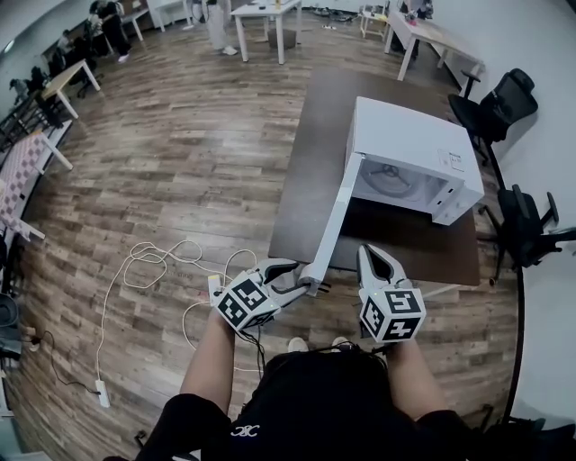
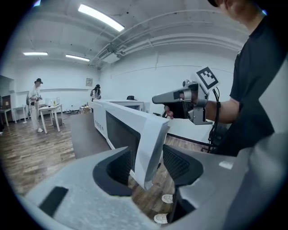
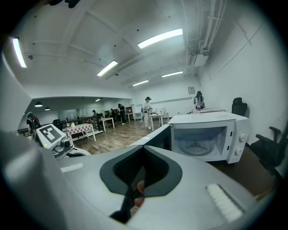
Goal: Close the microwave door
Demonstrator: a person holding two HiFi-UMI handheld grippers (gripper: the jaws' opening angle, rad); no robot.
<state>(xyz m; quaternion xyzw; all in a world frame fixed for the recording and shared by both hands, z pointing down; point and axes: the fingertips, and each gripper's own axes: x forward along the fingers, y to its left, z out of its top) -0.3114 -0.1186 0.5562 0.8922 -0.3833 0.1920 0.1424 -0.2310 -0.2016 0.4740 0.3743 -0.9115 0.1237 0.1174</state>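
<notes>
A white microwave (image 1: 409, 149) stands on a dark table (image 1: 315, 135), its door (image 1: 335, 221) swung wide toward me. My left gripper (image 1: 295, 275) is at the door's free edge. In the left gripper view the door edge (image 2: 150, 134) stands between the spread jaws of that gripper (image 2: 146, 164), and the pads do not press on it. My right gripper (image 1: 373, 257) hovers just right of the door near the table's front edge, with its jaws together and nothing held. The right gripper view shows this gripper (image 3: 143, 168), the microwave's cavity (image 3: 202, 141) and its turntable.
Two black office chairs (image 1: 499, 103) (image 1: 531, 225) stand right of the table. A white cable (image 1: 153, 261) loops over the wooden floor at my left. More tables (image 1: 265, 13) and several people are at the far end of the room.
</notes>
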